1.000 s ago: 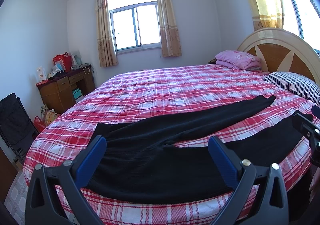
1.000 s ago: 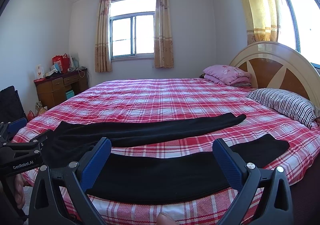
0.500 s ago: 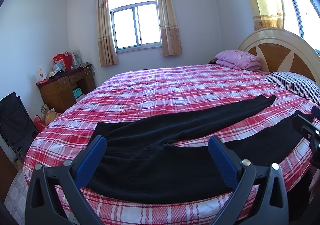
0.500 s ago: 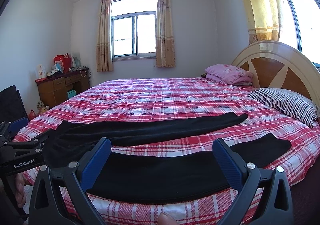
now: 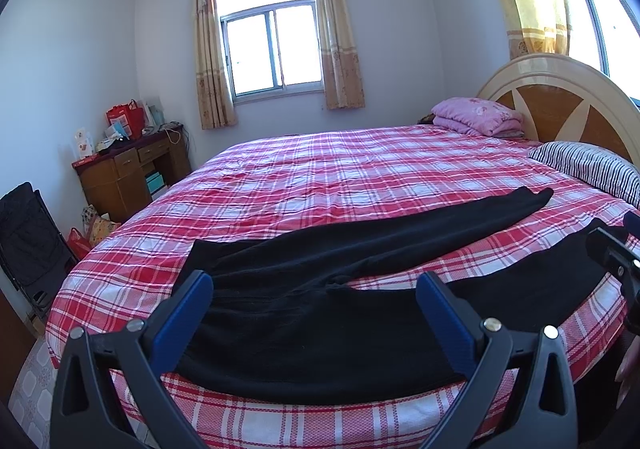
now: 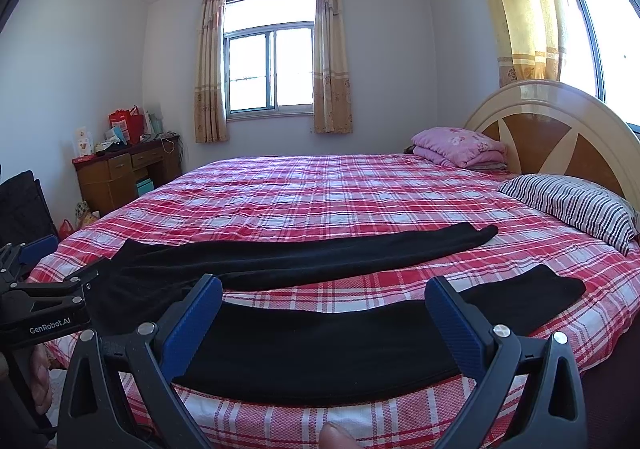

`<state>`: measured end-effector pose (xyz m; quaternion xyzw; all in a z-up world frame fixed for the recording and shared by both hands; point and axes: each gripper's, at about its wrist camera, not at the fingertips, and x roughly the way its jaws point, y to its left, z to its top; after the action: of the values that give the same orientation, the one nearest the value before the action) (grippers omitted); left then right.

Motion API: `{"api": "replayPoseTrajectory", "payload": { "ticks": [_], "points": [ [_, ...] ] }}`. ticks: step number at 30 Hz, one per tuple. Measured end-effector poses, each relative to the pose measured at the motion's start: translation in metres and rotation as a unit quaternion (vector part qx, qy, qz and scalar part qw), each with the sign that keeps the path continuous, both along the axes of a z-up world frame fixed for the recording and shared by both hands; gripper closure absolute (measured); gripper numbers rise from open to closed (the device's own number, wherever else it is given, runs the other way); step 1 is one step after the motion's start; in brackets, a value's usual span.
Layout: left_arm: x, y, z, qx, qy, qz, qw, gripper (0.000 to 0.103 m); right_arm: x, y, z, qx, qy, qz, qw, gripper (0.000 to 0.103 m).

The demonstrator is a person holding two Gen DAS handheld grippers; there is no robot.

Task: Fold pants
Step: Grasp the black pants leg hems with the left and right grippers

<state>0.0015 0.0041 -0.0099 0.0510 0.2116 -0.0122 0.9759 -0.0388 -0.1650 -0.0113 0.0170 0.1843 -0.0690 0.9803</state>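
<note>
Black pants spread flat on a red plaid bed

Both the left gripper and right gripper are held wide open over the near edge, nothing gripped. A striped pillow, folded pink blanket, curved headboard, curtained window and cluttered wooden bench are seen around.

We see almost no change: in the right wrist view the black fabric pants sit a touch lower right in frame.
</note>
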Motion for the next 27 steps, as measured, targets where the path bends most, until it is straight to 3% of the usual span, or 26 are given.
{"api": "replayPoseTrajectory", "payload": {
  "ticks": [6,9,15,20,22,24,27],
  "points": [
    [0.023,0.004,-0.013,-0.002,0.031,-0.011,0.9995,0.000,0.015,-0.009,-0.017,0.018,0.027,0.016,0.999,0.001],
    [0.050,0.020,-0.029,0.003,0.053,0.010,0.9985,0.000,0.025,-0.019,-0.030,0.027,0.042,0.015,0.999,0.001],
    [0.133,0.101,-0.031,-0.006,0.064,0.075,0.9951,0.000,0.054,-0.047,-0.050,0.044,0.071,-0.009,0.996,0.001],
    [0.215,0.163,-0.054,-0.006,0.118,0.076,0.9900,0.001,0.085,-0.068,-0.061,0.052,0.086,-0.026,0.995,0.001],
    [0.239,0.181,-0.067,-0.028,0.145,0.067,0.9868,0.009,0.097,-0.073,-0.065,0.045,0.097,-0.030,0.994,0.001],
    [0.258,0.191,-0.078,-0.049,0.172,0.055,0.9824,0.027,0.110,-0.077,-0.067,0.036,0.111,-0.029,0.993,0.001],
    [0.278,0.199,-0.093,-0.074,0.208,0.046,0.9742,0.039,0.128,-0.087,-0.065,0.022,0.124,-0.022,0.992,0.004]
  ]
}}
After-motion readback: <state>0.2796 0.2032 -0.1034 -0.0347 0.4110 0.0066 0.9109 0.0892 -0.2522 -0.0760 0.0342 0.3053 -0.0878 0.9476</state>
